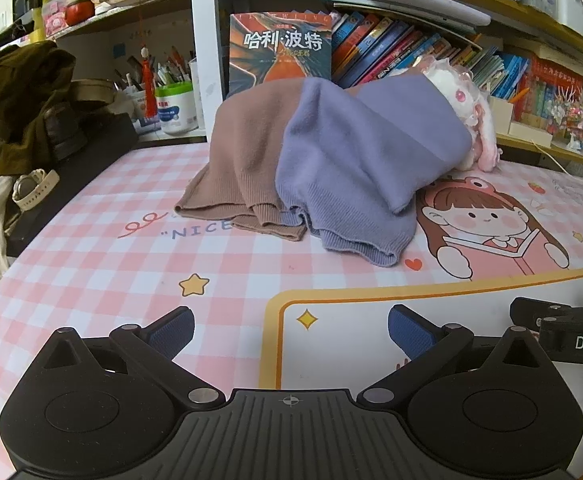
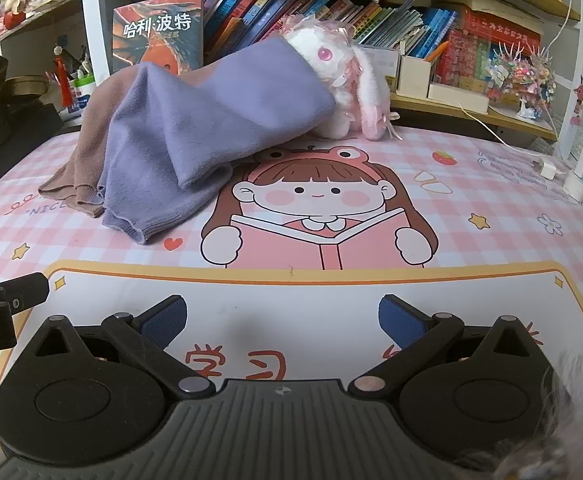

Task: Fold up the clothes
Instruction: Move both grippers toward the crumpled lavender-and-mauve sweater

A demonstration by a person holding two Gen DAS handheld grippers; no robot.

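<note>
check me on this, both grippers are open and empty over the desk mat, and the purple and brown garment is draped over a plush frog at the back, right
Not quite: the purple and brown garment is draped over a white and pink plush bunny, not a frog, as the right wrist view shows. The rest stands: the left gripper and the right gripper are open and empty over the desk mat.

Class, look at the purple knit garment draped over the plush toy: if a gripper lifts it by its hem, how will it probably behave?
The purple garment will probably sag and hang limp, since it already drapes in soft folds. It may drag the brown garment lying against it. The plush toy underneath might shift or tip.
</note>
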